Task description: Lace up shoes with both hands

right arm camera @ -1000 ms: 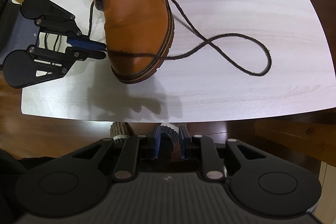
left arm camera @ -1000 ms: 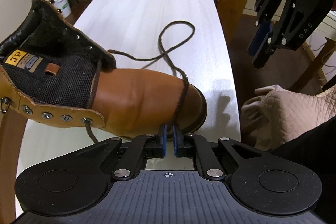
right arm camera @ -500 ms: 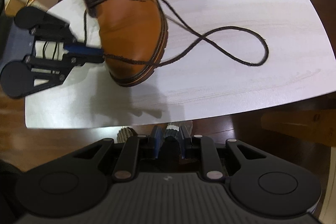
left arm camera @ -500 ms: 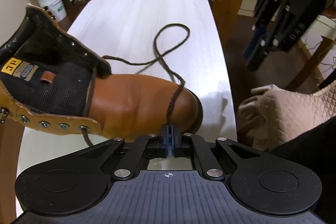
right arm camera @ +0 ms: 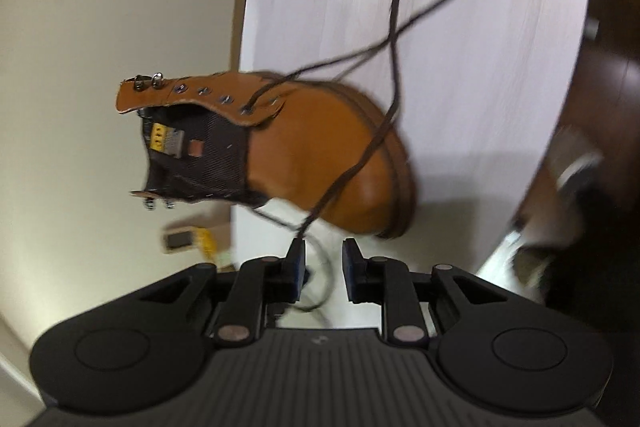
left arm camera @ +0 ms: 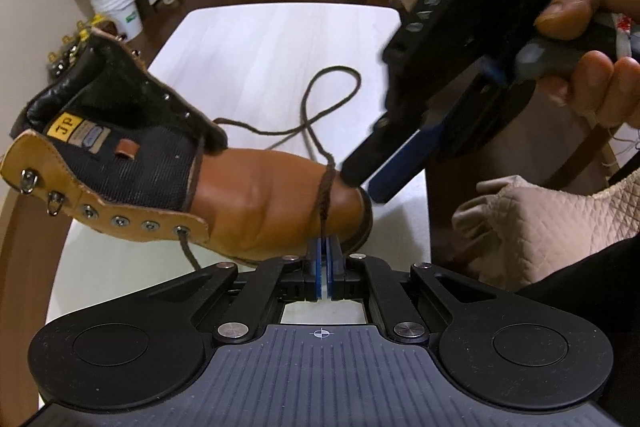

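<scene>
while the left gripper (left arm camera: 322, 251) pinches the brown lace (left arm camera: 326, 187) over the tan boot (left arm camera: 256, 199) on the table (left arm camera: 260, 59), right gripper's (right arm camera: 323, 259) jaws are opening, empty; only bottom eyelets threaded, rest left.

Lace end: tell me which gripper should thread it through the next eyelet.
Left, probably. The left gripper is already shut on the lace over the boot toe. The right gripper holds nothing, its jaws opening beside the toe, free to steady the boot.
</scene>
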